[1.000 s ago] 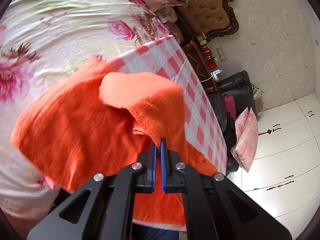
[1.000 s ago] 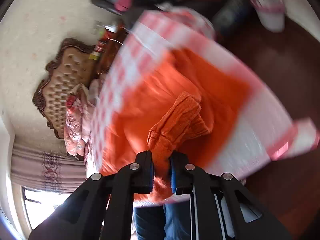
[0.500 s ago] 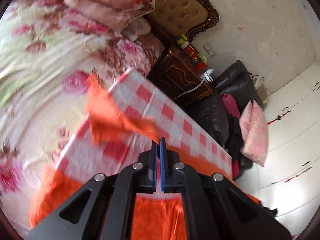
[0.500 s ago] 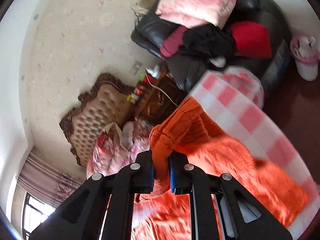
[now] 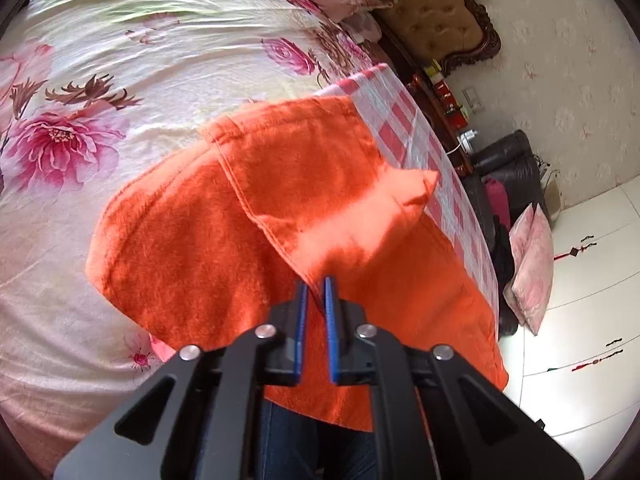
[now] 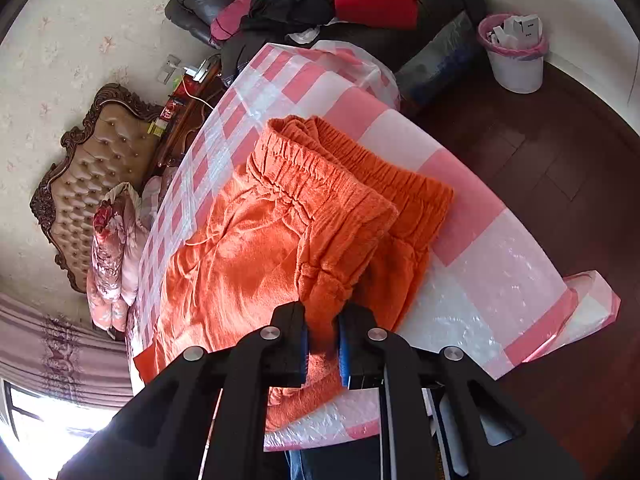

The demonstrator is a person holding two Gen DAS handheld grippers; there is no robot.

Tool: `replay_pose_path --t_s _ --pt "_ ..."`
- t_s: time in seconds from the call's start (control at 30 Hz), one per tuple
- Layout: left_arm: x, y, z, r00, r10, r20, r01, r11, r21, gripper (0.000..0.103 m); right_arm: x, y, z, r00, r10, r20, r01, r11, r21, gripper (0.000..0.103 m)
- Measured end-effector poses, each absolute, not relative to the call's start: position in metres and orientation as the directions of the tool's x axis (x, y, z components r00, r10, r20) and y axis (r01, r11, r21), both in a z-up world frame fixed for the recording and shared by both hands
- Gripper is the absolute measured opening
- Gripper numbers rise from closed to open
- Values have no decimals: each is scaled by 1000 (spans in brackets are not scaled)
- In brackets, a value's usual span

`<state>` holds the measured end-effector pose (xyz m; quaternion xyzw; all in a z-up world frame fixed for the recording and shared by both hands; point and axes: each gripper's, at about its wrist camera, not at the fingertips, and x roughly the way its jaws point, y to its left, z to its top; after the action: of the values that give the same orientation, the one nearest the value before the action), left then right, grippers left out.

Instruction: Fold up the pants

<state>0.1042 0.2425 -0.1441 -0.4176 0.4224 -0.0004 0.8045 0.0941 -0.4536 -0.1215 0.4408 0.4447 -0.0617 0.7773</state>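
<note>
The orange fleece pants lie on a pink-and-white checkered plastic sheet on the bed. My left gripper is shut on the hem edge of the upper pant leg, which is folded over the lower layer. In the right wrist view the elastic waistband is doubled over. My right gripper is shut on the bunched waist end of the pants, low over the checkered sheet.
The floral bedspread spreads to the left. A tufted headboard and pillows are at the far end. A dark sofa with clothes, a bin and wooden floor lie beyond the bed edge.
Both grippers lifted the held ends of the pants up and forward, then brought them down, so the upper layer now lies folded over the lower one.
</note>
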Motion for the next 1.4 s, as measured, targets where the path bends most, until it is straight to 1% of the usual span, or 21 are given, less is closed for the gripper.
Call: replay_pose_path --t_s 0.07,0.2,0.3,0.33,0.4,0.47,0.57,0.6,0.63,0.7,0.77,0.83,0.9,0.93,1.0,1.07,1.13,1.17,1.27,1.37,1.4 --pt "106 255 -146 667 -354 -656 -359 619 -698 19 97 -449 -117 587 267 -765 481 644 594 13" --pt "115 289 -151 684 -334 -648 -427 537 -727 20 102 -442 -117 553 220 -804 485 699 525 13" --pt "120 313 -145 698 -280 -659 -459 531 -712 21 104 -440 -117 543 209 -813 488 710 509 13" --pt "124 322 -142 693 -255 -674 -475 542 -693 23 104 -441 -118 542 209 -814 488 709 508 13" --pt "131 331 -144 659 -241 -712 -502 565 -655 37 103 -441 -119 538 209 -817 489 711 504 13" --pt "139 337 -148 635 -261 -727 -509 566 -648 37 103 -442 -120 533 209 -820 491 713 501 13" --pt "155 335 -153 596 -294 -747 -489 605 -628 36 106 -440 -119 527 201 -826 490 722 488 13" --pt "159 330 -154 583 -307 -753 -472 626 -621 21 107 -438 -119 522 196 -830 488 730 479 13" --pt "167 327 -150 564 -290 -773 -459 668 -586 12 109 -438 -119 518 193 -833 487 735 472 13" --pt "176 323 -135 562 -249 -789 -436 721 -539 10 113 -436 -117 513 188 -837 484 742 463 13" --pt "187 318 -106 570 -231 -789 -387 771 -506 10 120 -437 -108 527 199 -826 466 745 477 12" --pt "184 314 -62 613 -206 -763 -340 803 -489 10 124 -441 -95 569 246 -785 436 719 541 12" --pt "157 313 -25 662 -158 -733 -322 823 -468 10 122 -447 -75 622 289 -728 397 685 611 12" --pt "141 315 -18 675 -139 -725 -331 821 -465 10 118 -448 -68 638 293 -713 383 682 623 12" --pt "109 314 -37 657 -117 -745 -380 802 -461 10 107 -445 -60 638 269 -722 377 709 597 12" --pt "93 313 -87 587 -145 -797 -430 777 -459 10 102 -439 -71 585 218 -781 400 760 512 12" --pt "77 313 -131 555 -183 -812 -477 729 -491 10 101 -436 -91 525 205 -826 431 773 465 12" --pt "70 312 -140 565 -178 -806 -484 719 -499 10 101 -434 -101 490 180 -853 445 789 422 12" --pt "61 310 -140 597 -155 -787 -477 720 -503 10 103 -427 -104 466 105 -879 429 841 328 12" --pt "65 309 -139 575 -165 -801 -469 736 -488 11 109 -414 -101 441 14 -897 390 897 206 12" --pt "65 309 -138 570 -170 -804 -457 748 -482 14 110 -410 -101 433 -8 -902 383 907 176 12"
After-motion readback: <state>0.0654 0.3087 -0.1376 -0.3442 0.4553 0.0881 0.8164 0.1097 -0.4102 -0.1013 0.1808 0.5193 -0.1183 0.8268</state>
